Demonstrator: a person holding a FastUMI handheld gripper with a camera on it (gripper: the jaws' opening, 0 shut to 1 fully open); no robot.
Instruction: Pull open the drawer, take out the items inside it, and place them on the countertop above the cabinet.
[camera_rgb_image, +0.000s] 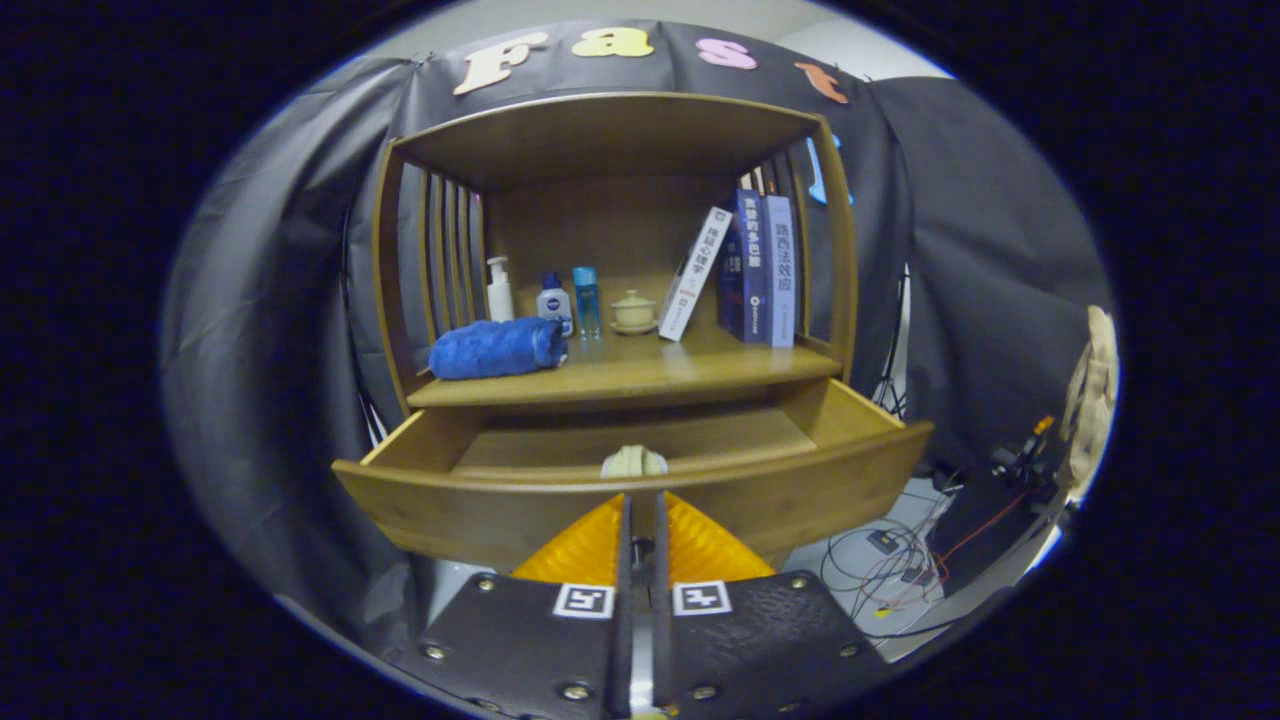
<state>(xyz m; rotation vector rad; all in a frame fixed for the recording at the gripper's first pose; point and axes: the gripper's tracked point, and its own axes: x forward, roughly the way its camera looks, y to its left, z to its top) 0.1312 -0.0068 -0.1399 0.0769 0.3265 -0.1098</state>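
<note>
We note the drawer (640, 490) stands pulled out toward us, its curved front panel nearest the gripper (640, 497) and its bare wooden floor visible behind that panel. The two fingers lie pressed together with only a thin seam between them, so we record the gripper as clenched, with its tips right at the top rim of the drawer front, where a small pale knob-like piece (634, 461) sits just beyond them. We cannot tell whether the fingers pinch that piece, merely touch the rim, or hold nothing; nor can we say whether it is the drawer's handle or an item resting inside. Our judgement: the closed, centred pose fits a pull on the drawer front, since the tips line up with the middle of the panel. On the countertop (640, 372) above the drawer, a rolled blue towel (497, 348) lies at the left, three small bottles (546, 297) stand behind it, a little lidded cup (632, 311) sits mid-shelf, and books (745, 268) lean at the right, one tilted against the others. The near middle strip of the countertop is bare, which we judge the sensible landing spot. The opening step looks done; removal appears not yet done.
</note>
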